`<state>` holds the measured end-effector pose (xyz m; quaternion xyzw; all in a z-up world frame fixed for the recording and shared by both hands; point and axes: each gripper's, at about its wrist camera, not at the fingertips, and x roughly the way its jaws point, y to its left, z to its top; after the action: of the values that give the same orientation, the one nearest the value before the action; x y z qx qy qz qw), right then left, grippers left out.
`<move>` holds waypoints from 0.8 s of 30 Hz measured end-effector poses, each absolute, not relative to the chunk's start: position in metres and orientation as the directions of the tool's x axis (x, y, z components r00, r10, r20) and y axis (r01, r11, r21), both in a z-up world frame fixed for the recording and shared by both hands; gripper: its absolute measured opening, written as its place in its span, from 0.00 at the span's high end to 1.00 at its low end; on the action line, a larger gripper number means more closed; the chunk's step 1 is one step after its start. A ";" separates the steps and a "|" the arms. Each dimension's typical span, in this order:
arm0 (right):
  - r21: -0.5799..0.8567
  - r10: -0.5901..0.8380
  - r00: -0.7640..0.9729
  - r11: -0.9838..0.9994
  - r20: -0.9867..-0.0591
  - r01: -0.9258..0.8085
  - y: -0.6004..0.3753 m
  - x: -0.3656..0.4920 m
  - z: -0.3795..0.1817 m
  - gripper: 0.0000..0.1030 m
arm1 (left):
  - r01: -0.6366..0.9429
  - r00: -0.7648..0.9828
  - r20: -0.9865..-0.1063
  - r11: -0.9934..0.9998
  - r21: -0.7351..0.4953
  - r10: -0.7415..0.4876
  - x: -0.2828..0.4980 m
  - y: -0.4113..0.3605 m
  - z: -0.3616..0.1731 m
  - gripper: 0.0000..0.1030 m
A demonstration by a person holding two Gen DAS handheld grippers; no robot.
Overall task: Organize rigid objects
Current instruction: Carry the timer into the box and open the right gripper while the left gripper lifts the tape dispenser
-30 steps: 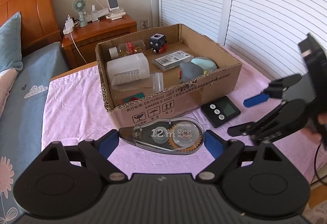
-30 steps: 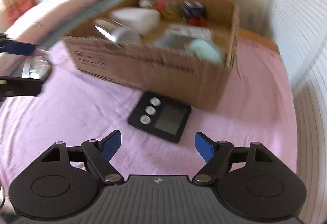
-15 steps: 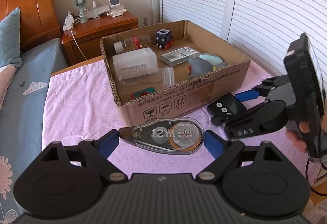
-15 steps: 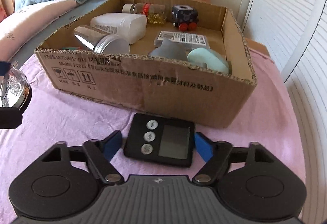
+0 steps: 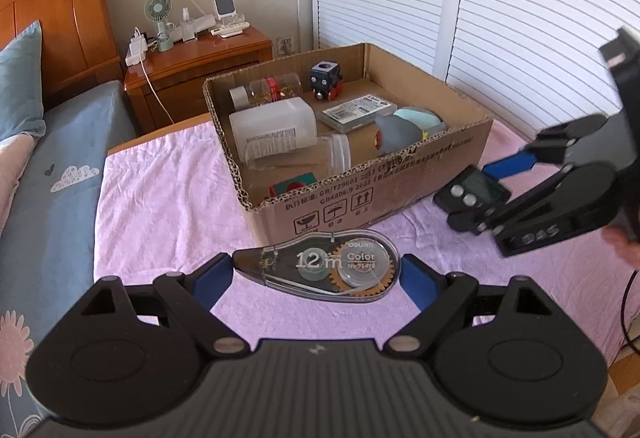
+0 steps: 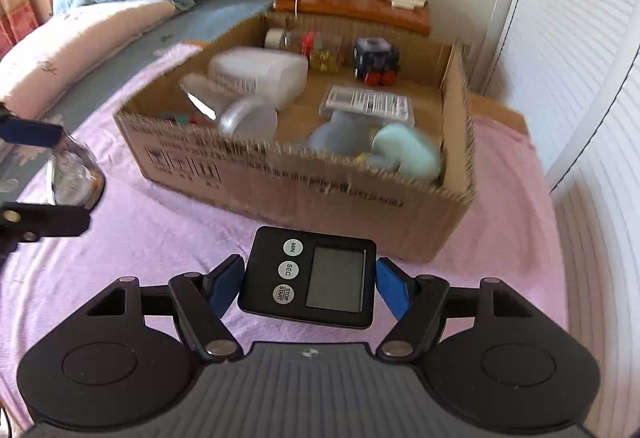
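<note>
Pink cloth covers the bed surface on which an open cardboard box stands; white slatted doors close off the background, and a wooden nightstand sits beyond the box beside the headboard.

My left tool is clamped on a tape dispenser, a clear teardrop-shaped case marked "12 m". Both blue pads press its two ends, and the dispenser is held level just in front of the box's near wall.

My right tool is clamped on a black timer with a grey screen and three round buttons marked MIN, SEC and STOP/START. Its jaws have just been closing, and the timer is now between them with both blue pads touching its side edges. In the left wrist view the timer is tilted and clear of the cloth, close to the box's right front corner.

Contents of the box:
- a white plastic jug lying on its side;
- a clear jar lying in front of the jug;
- a second clear jar with a red band at the far wall;
- a dark cube toy with red wheels;
- a flat labelled pack;
- a grey soft item and a pale green item, touching each other at the near right.
</note>
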<state>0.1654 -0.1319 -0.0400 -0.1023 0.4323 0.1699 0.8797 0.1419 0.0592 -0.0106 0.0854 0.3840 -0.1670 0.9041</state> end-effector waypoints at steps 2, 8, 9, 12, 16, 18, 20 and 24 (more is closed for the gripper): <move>-0.035 0.223 0.590 0.919 -0.776 -0.394 -0.135 0.163 -0.027 0.26 | 0.369 0.651 -0.720 0.929 0.026 -0.239 0.142 0.059 -0.008 0.13; -0.035 0.247 0.663 0.923 -0.707 -0.382 -0.139 0.186 0.004 0.26 | 0.373 0.663 -0.710 0.927 0.038 -0.238 0.141 0.054 -0.001 0.13; -0.029 0.251 0.671 0.926 -0.698 -0.377 -0.139 0.195 0.005 0.26 | 0.372 0.664 -0.709 0.928 0.039 -0.237 0.142 0.053 0.000 0.13; -0.015 0.256 0.679 0.930 -0.688 -0.366 -0.133 0.223 0.002 0.26 | 0.370 0.665 -0.709 0.928 0.042 -0.233 0.144 0.051 0.002 0.13; 0.002 0.270 0.673 0.929 -0.689 -0.371 -0.129 0.247 -0.006 0.14 | 0.362 0.667 -0.712 0.931 0.050 -0.221 0.151 0.047 0.004 0.13; 0.035 0.283 0.672 0.933 -0.684 -0.358 -0.134 0.249 -0.008 0.07 | 0.360 0.670 -0.710 0.931 0.056 -0.217 0.155 0.045 0.006 0.13; 0.056 0.296 0.671 0.933 -0.680 -0.354 -0.140 0.243 -0.007 0.02 | 0.360 0.675 -0.707 0.931 0.064 -0.213 0.160 0.042 0.010 0.13; 0.082 0.301 0.675 0.938 -0.673 -0.337 -0.159 0.219 -0.005 0.00 | 0.367 0.691 -0.692 0.926 0.090 -0.207 0.174 0.031 0.020 0.13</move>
<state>0.2194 -0.1593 -0.0049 -0.0245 0.3631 0.1744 0.9149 0.1744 0.0307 0.0201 0.1115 0.3601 -0.1572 0.9128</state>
